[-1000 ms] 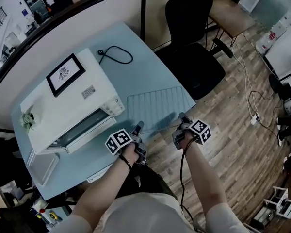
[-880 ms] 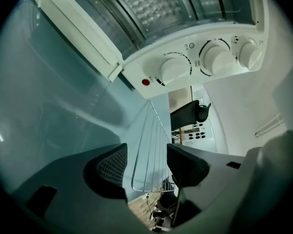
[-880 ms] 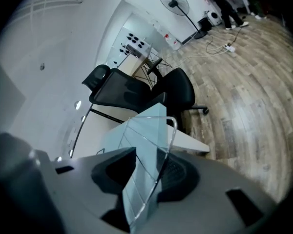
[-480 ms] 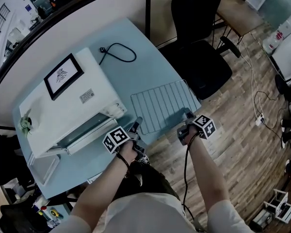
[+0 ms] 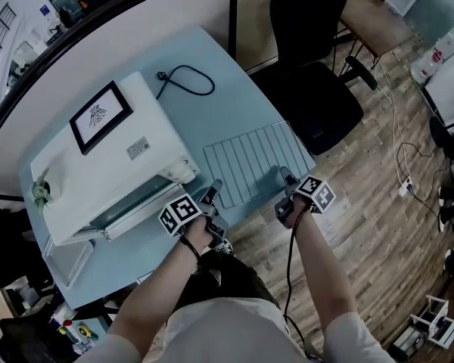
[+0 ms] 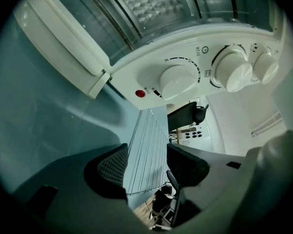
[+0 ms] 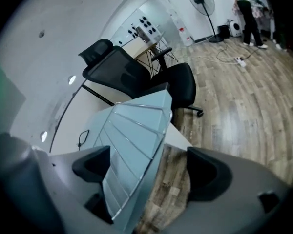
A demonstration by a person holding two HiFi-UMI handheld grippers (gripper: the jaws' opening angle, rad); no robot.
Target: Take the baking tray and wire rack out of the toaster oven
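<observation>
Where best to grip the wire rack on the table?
Its near frame wire, approached from the person's side, one jaw above, one below. The wire rack lies flat on the table, and that edge seems to reach the table's rim, so a jaw can slip under.

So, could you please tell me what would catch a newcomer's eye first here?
A white toaster oven stands at the table's left, door open. The wire rack lies flat to its right, with the left gripper and right gripper at its near edge, jaws just opened around it.
</observation>
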